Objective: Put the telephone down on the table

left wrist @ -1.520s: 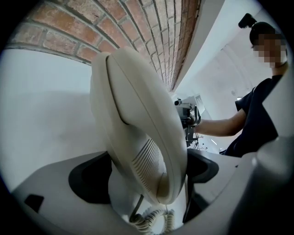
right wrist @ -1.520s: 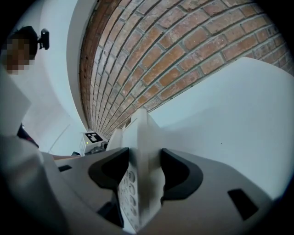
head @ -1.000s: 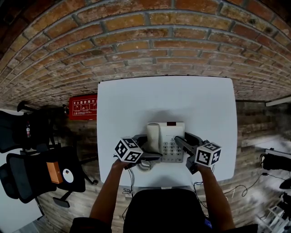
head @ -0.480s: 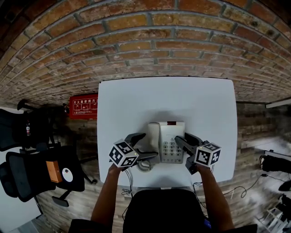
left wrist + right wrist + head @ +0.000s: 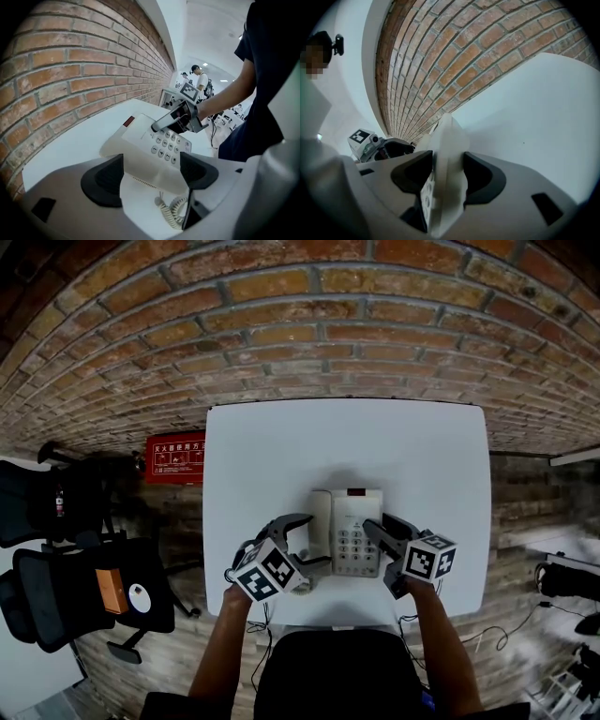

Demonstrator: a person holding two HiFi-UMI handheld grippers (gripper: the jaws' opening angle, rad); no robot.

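Note:
A white desk telephone lies on the white table, its handset in the cradle on the left. My right gripper is shut on the phone's right edge, which stands edge-on between the pads. My left gripper sits at the near left corner, tilted. Its jaws have just been closing, and the phone's near end shows between them. I see no pad pressing on it. The coiled cord hangs below.
A brick wall runs behind the table. Black office chairs and a red sign stand to the left. Cables hang at the table's near edge by my arms.
My left gripper pulled back from the phone toward the left, then rolled and came back in at the near left corner, higher up. The phone and my right gripper stayed put.

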